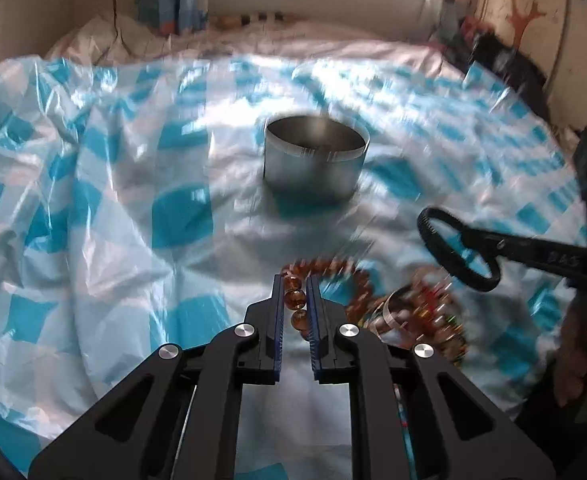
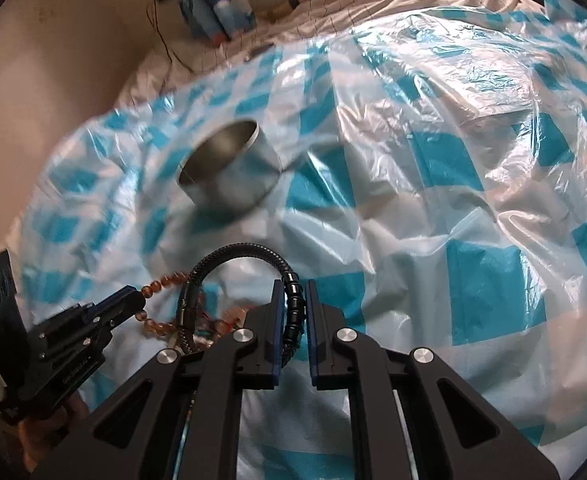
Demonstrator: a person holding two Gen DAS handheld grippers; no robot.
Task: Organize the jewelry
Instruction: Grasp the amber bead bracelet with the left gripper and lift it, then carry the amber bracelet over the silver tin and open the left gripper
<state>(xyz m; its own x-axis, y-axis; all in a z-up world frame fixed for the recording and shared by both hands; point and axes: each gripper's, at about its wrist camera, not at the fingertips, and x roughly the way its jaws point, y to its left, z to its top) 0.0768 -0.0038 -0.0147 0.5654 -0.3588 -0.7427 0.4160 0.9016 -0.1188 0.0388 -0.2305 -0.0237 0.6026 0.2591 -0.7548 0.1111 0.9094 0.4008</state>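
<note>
Crinkled blue-checked plastic sheet (image 2: pixel 433 168) over bed, metal tin (image 1: pixel 313 160) upright.

One metal tin (image 1: pixel 315 158) stands on one blue-and-white checked plastic sheet (image 1: pixel 113 184). Two bracelets can be counted singly: one amber bead bracelet (image 1: pixel 325 270) and one black bracelet (image 2: pixel 237 256). A small heap of further jewelry (image 1: pixel 417 316) lies beside them, too blurred to count. Two grippers show.

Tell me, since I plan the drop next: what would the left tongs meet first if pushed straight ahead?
Probably the metal tin, which sits ahead on the checked plastic sheet. The left tongs, shut on the amber bead bracelet, point roughly at it; blur leaves depth unclear.
</note>
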